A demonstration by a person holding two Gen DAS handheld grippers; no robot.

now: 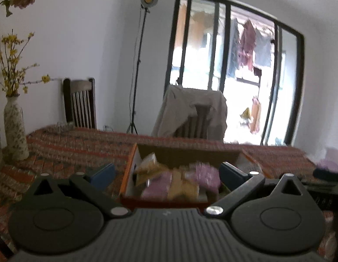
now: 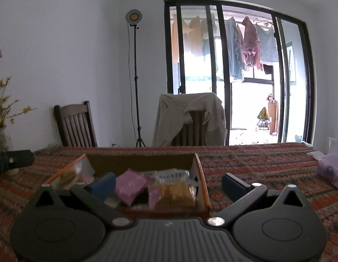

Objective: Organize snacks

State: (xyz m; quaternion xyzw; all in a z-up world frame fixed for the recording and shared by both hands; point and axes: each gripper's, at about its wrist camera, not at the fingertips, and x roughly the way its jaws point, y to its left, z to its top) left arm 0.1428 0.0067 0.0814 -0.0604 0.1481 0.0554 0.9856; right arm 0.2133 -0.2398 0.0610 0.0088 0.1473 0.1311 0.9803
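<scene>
An open cardboard box point(image 1: 186, 151) with orange edges stands on the patterned tablecloth and holds several snack packets. In the left wrist view I see pink packets point(image 1: 207, 173) and yellow ones point(image 1: 148, 167) inside it. My left gripper point(image 1: 166, 175) hangs open just before the box, nothing between its blue pads. In the right wrist view the same box point(image 2: 200, 175) holds a pink packet point(image 2: 129, 185) and a clear bag of yellow snacks point(image 2: 177, 191). My right gripper point(image 2: 167, 184) is open over the box's near right part, empty.
A flowered vase point(image 1: 15, 128) with yellow twigs stands at the table's left. Two chairs point(image 2: 75, 124) face the far edge, one draped with a beige garment point(image 2: 188, 113). A clear bag point(image 2: 330, 170) lies at the table's right. The other gripper's black body point(image 2: 12, 160) shows left.
</scene>
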